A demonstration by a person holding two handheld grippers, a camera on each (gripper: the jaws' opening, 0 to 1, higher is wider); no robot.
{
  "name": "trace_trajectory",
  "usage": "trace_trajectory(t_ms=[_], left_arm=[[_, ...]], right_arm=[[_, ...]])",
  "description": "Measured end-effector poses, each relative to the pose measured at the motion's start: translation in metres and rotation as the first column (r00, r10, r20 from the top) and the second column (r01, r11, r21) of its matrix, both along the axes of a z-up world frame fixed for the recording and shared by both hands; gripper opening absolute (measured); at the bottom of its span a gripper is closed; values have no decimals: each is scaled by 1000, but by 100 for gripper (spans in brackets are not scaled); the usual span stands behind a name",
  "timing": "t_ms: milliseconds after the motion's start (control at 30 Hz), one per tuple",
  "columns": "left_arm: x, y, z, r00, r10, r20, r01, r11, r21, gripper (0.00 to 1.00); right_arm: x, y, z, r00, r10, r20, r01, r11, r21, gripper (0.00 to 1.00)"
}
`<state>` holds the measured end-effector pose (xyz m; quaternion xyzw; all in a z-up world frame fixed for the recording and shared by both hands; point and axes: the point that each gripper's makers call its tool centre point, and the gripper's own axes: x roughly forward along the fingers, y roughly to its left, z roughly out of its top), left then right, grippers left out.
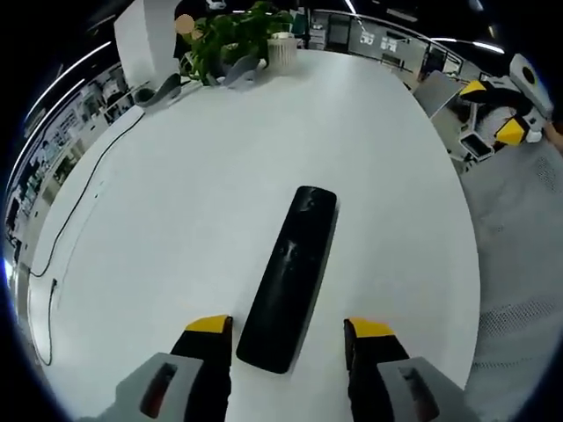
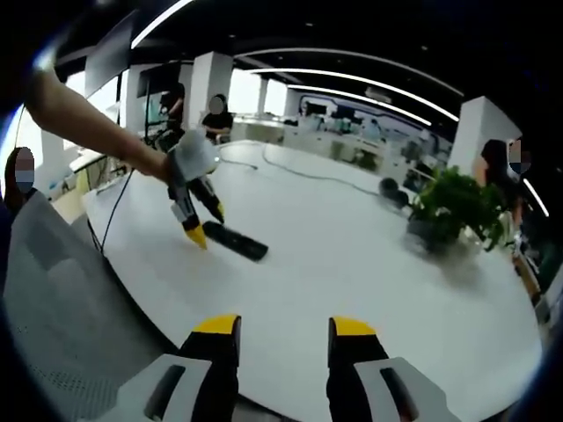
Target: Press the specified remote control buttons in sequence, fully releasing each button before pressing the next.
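A long black remote control (image 1: 290,277) lies flat on the round white table (image 1: 193,220), its near end between the yellow-tipped fingers of my left gripper (image 1: 288,330). The jaws stand open on either side of that end, not touching it. In the right gripper view the same remote (image 2: 236,240) lies far off on the table, with the left gripper (image 2: 204,224) held by a person's arm straddling its end. My right gripper (image 2: 284,327) hangs open above the table's near edge, nothing between its fingers.
A potted green plant (image 1: 230,40) and a white ribbed pot (image 1: 283,51) stand at the table's far edge, the plant (image 2: 453,207) also in the right gripper view. A thin black cable (image 1: 75,220) runs along the table's left side. Office desks and people lie beyond.
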<state>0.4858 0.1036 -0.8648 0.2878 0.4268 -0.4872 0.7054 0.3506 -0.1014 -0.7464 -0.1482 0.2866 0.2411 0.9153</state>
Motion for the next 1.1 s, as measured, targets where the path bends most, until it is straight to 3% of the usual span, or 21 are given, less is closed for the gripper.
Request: trace_trajectory(t_ms=[67, 333, 1100], left_arm=[[0, 0, 0, 1000, 2, 0, -2, 1000, -4, 50], [-4, -1, 1, 999, -39, 10, 39, 999, 1, 26], [-26, -1, 1, 994, -106, 16, 105, 994, 24, 24]], right_arm=[[0, 0, 0, 1000, 2, -2, -2, 1000, 0, 37], [-1, 0, -3, 1000, 5, -12, -5, 1000, -6, 36], [-1, 0, -6, 1000, 11, -24, -12, 1000, -10, 35]])
